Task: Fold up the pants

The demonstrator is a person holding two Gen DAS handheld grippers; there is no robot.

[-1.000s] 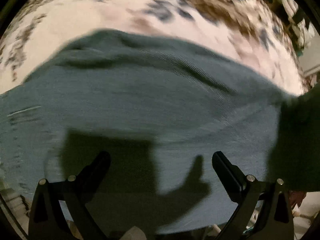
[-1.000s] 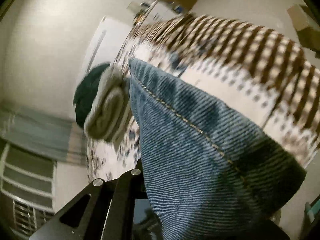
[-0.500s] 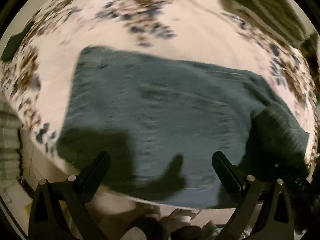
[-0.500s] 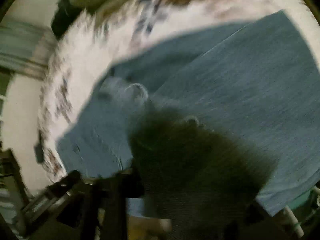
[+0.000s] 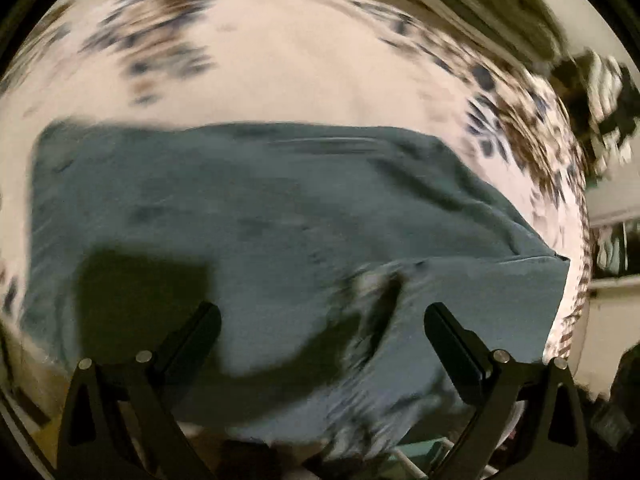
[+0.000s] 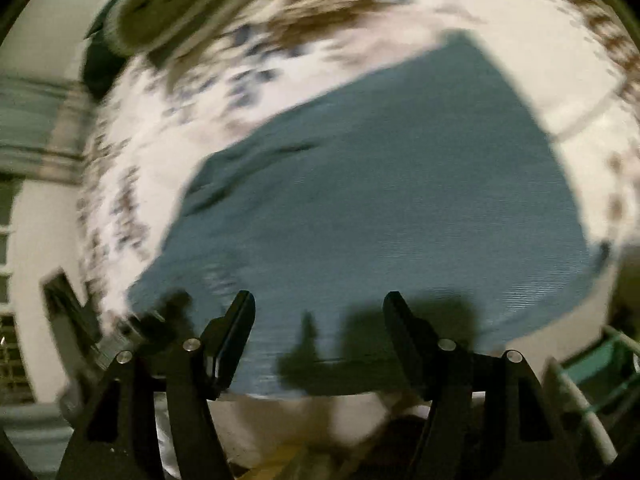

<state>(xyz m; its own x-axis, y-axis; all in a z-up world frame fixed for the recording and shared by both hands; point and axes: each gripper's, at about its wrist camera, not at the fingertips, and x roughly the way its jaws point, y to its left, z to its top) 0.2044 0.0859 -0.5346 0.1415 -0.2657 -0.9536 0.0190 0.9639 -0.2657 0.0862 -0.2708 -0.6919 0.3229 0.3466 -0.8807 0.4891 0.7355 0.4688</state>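
The blue denim pants [image 5: 260, 232] lie folded flat on a white bedspread [image 5: 300, 72] with brown and blue blotches. They also show in the right wrist view [image 6: 400, 200] as a broad blue slab. My left gripper [image 5: 322, 320] is open and empty above the near edge of the pants. My right gripper [image 6: 320, 312] is open and empty above the near edge too. A folded flap of denim [image 5: 480, 292] lies at the right end in the left wrist view. Both views are motion-blurred.
A rolled grey-green bundle [image 6: 160, 12] lies at the far side of the bed. A white wall [image 6: 36, 248] and pale drawers stand to the left. A teal-and-white frame [image 6: 600, 368] sits below the bed's near edge at right.
My right gripper let go of the denim it held and opened. The pants now lie flat on the bed. Both grippers have pulled back toward the near edge.
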